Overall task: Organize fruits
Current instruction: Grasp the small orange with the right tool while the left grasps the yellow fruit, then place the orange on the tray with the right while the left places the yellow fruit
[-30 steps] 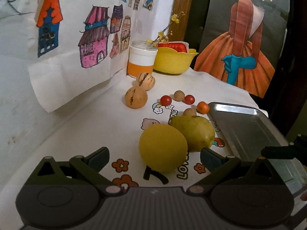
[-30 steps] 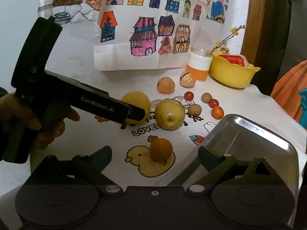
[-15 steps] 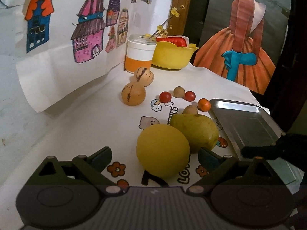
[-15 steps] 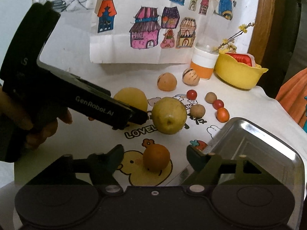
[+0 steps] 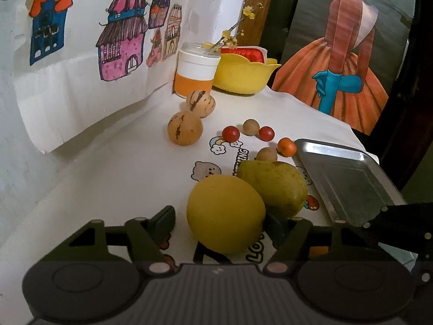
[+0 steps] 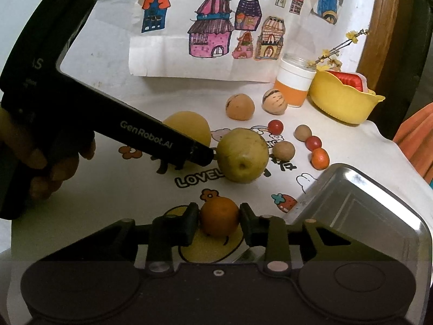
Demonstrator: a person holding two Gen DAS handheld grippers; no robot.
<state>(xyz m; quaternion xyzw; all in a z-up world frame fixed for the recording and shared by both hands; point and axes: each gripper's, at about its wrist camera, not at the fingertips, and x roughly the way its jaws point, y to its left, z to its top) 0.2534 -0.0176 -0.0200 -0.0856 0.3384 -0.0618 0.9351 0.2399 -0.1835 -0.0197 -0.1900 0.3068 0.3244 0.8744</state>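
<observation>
A round yellow fruit (image 5: 226,214) lies on the white printed cloth between the fingers of my left gripper (image 5: 220,223). The gripper is open but narrow: its right finger touches the fruit and a thin gap shows on the left. A green-yellow pear (image 5: 276,187) sits just behind, touching the yellow fruit. In the right wrist view, my right gripper (image 6: 219,220) is shut on a small orange (image 6: 219,216) over a yellow duck print. A steel tray (image 6: 365,208) lies just to its right. The left gripper (image 6: 203,157) reaches in from the left, held by a hand.
Two tan striped fruits (image 5: 185,131) sit near the back wall, with several small red, brown and orange fruits (image 5: 251,127) between them and the tray (image 5: 351,178). A white-orange jar (image 5: 196,73) and a yellow bowl (image 5: 243,75) stand in the far corner.
My right gripper moved forward and shut on the small orange. My left gripper's fingers have drawn in around the yellow fruit and moved slightly closer to it.
</observation>
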